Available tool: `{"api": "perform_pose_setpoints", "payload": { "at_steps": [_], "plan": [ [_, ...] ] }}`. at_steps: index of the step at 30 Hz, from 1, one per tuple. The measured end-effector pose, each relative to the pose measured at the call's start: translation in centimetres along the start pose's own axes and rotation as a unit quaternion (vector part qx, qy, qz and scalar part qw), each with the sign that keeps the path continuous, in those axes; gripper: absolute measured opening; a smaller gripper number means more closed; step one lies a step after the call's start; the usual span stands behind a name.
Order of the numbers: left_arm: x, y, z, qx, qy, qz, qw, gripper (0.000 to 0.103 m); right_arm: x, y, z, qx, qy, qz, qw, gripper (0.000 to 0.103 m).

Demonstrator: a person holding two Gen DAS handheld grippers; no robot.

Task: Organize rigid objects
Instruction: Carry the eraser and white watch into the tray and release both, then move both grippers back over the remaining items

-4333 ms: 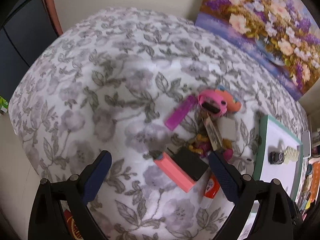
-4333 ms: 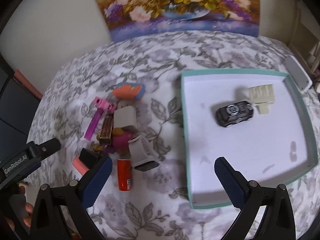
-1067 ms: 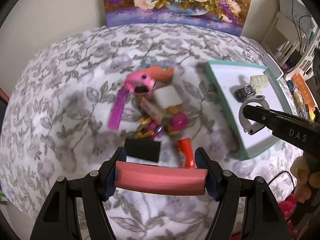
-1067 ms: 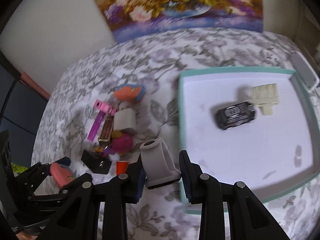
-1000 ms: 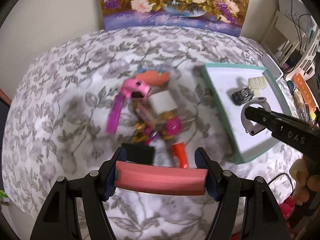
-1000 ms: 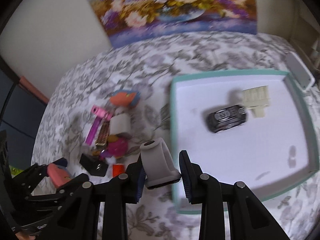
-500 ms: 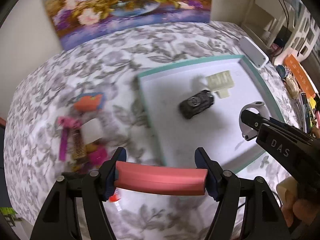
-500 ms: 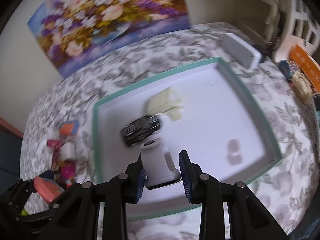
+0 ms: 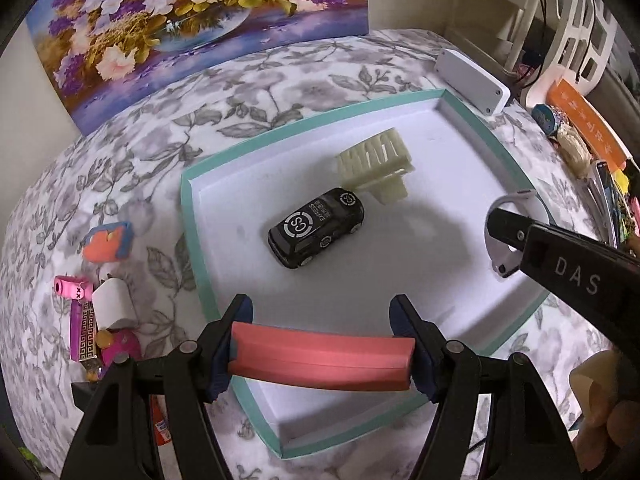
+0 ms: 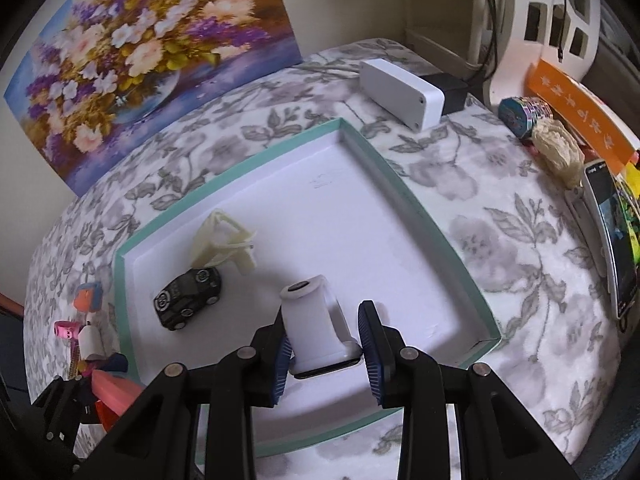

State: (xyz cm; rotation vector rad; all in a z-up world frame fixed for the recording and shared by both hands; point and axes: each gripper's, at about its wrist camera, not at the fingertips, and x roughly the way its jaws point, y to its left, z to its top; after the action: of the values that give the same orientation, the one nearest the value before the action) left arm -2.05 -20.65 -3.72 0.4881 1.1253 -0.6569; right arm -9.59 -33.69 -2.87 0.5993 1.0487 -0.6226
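Both hands are at the delivery step: each gripper carries one thing and hangs over the tray [image 9: 188,216], with the drop not yet made. The left gripper [image 9: 322,350] pinches a pink bar [image 9: 320,360] end to end above the tray's near edge, while the right gripper [image 10: 326,346] clamps a white watch-strap-like piece [image 10: 314,326] — its exact nature is hard to tell — over the right part of the tray floor. Next, I judge, each load should come down onto bare white floor, clear of the black toy car [image 9: 316,226] and the cream plastic clip [image 9: 376,164] that already lie touching near the middle, and only then should the jaws part. More clutter waits on the left of the tray: an orange and blue block [image 9: 108,242], a pink stick [image 9: 76,312], a white cube [image 9: 114,304] and other small things. All of it sits on a flowered grey cloth [image 9: 280,76], with a flower painting [image 9: 192,12] leaning on the wall behind, a white box [image 10: 400,92] past the tray's far corner and a crowded shelf at right.
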Motion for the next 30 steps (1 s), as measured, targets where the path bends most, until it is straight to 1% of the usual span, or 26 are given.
{"api": "perform_pose_setpoints", "payload": {
  "at_steps": [3, 12, 16, 18, 20, 22, 24, 26, 27, 29, 30],
  "plan": [
    [0.0, 0.2, -0.1, -0.004, -0.002, -0.005, 1.0000, 0.072, 0.3, -0.2, 0.0, 0.001, 0.005, -0.002, 1.000, 0.034],
    [-0.4, -0.1, -0.1, 0.005, -0.014, -0.002, 0.9999, 0.072, 0.3, 0.1, -0.1, -0.004, 0.003, -0.004, 1.000, 0.035],
    [-0.7, 0.5, 0.1, -0.006, -0.017, -0.003, 0.9998, 0.076, 0.3, 0.1, -0.1, -0.005, 0.003, -0.010, 1.000, 0.035],
    [-0.9, 1.1, 0.1, -0.017, -0.020, 0.001, 0.9996, 0.081, 0.4, 0.1, -0.1, -0.005, 0.004, -0.012, 1.000, 0.041],
    [-1.1, 1.9, 0.1, -0.033, -0.024, 0.007, 0.9991, 0.081, 0.5, 0.1, -0.1, -0.006, 0.004, -0.013, 1.000, 0.058],
    [-1.2, 3.0, 0.1, -0.054, -0.025, 0.011, 0.9982, 0.081, 0.5, 0.2, -0.1, -0.009, 0.002, -0.015, 1.000, 0.060],
    [-1.1, 4.1, 0.0, -0.077, -0.023, 0.017, 0.9966, 0.081, 0.5, 0.4, -0.1, -0.014, 0.001, -0.019, 1.000, 0.064],
    [-0.9, 5.4, -0.3, -0.106, -0.017, 0.027, 0.9939, 0.082, 0.6, 0.6, -0.2, -0.020, 0.001, -0.023, 1.000, 0.073],
    [-0.7, 6.3, -0.5, -0.123, -0.012, 0.035, 0.9917, 0.083, 0.6, 0.6, -0.2, -0.021, 0.001, -0.024, 1.000, 0.074],
    [-0.3, 7.9, -0.8, -0.157, 0.000, 0.050, 0.9863, 0.096, 0.8, 0.7, -0.3, -0.024, 0.003, -0.026, 0.999, 0.079],
    [-0.1, 8.7, -1.0, -0.173, 0.006, 0.055, 0.9834, 0.096, 0.8, 0.7, -0.3, -0.025, 0.004, -0.028, 0.999, 0.081]
  ]
}}
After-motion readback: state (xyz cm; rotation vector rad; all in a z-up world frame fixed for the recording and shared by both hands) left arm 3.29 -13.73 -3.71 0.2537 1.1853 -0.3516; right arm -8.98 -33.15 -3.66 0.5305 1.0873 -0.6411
